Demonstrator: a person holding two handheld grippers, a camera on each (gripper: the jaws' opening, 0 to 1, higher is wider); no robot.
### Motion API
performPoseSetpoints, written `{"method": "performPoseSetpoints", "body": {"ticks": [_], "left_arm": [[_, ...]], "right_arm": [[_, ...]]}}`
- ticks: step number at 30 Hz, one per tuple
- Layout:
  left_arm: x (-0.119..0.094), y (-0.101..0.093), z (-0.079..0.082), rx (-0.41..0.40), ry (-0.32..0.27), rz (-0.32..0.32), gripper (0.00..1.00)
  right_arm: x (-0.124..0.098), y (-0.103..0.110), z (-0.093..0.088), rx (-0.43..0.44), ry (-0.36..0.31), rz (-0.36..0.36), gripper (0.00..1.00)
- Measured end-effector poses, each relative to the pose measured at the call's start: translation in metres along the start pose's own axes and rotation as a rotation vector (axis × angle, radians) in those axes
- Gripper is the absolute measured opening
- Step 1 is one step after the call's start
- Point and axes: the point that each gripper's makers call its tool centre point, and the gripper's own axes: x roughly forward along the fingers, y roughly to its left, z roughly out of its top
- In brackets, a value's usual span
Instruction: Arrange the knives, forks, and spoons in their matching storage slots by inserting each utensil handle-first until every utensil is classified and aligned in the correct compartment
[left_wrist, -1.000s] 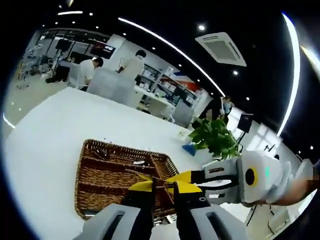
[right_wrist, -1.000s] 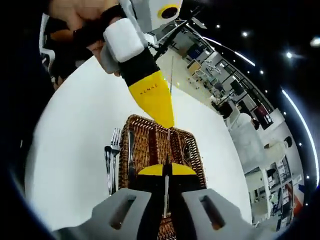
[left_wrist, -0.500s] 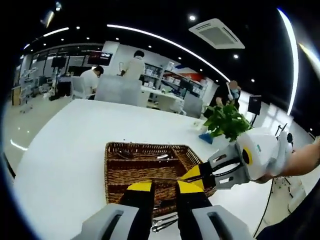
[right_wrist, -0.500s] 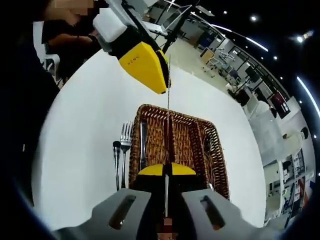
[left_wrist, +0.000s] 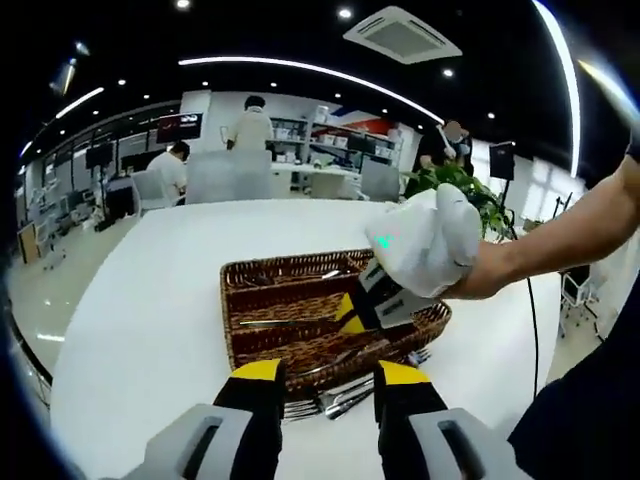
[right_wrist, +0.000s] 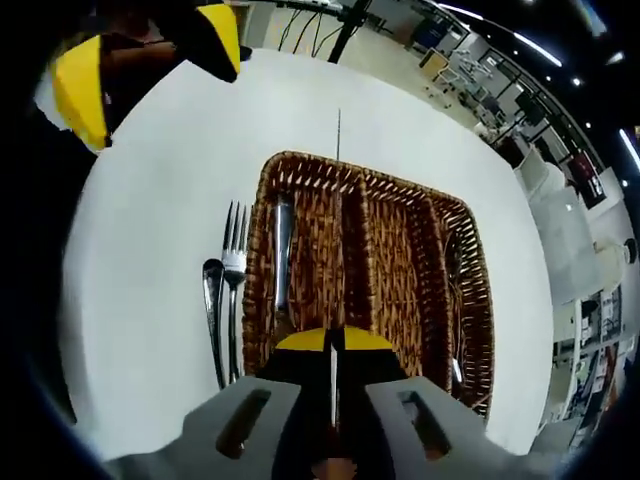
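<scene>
Right gripper (right_wrist: 333, 340) jaws pressed on knife (right_wrist: 337, 150), blade reaching over wicker tray (right_wrist: 420, 250). Fork (right_wrist: 236, 270) and spoon (right_wrist: 213, 300) on table (right_wrist: 150, 250), just left of tray. Left gripper (left_wrist: 330, 372) jaws apart, holding nothing, near tray edge.

One wicker basket (right_wrist: 420, 250), one fork (right_wrist: 234, 290), one spoon (right_wrist: 214, 320) on one white table (right_wrist: 150, 250).
</scene>
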Motion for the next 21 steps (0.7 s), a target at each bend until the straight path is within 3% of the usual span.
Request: {"method": "performPoseSetpoints", "body": {"ticks": [8, 10, 16, 21], "left_arm": [[-0.004, -0.008, -0.005, -0.008, 0.002, -0.024, 0.43], [-0.004, -0.01, -0.005, 0.004, 0.004, -0.029, 0.44], [-0.005, -0.012, -0.009, 0.023, 0.026, -0.031, 0.44], [-0.007, -0.012, -0.009, 0.016, 0.025, -0.028, 0.45]], "right_arm": [[0.018, -0.002, -0.013, 0.003, 0.107, -0.013, 0.0], [0.021, -0.003, -0.021, -0.05, 0.159, -0.013, 0.01], [0.028, -0.004, -0.023, -0.028, 0.174, -0.033, 0.01], [0.029, -0.004, -0.02, -0.105, 0.178, -0.036, 0.02]]}}
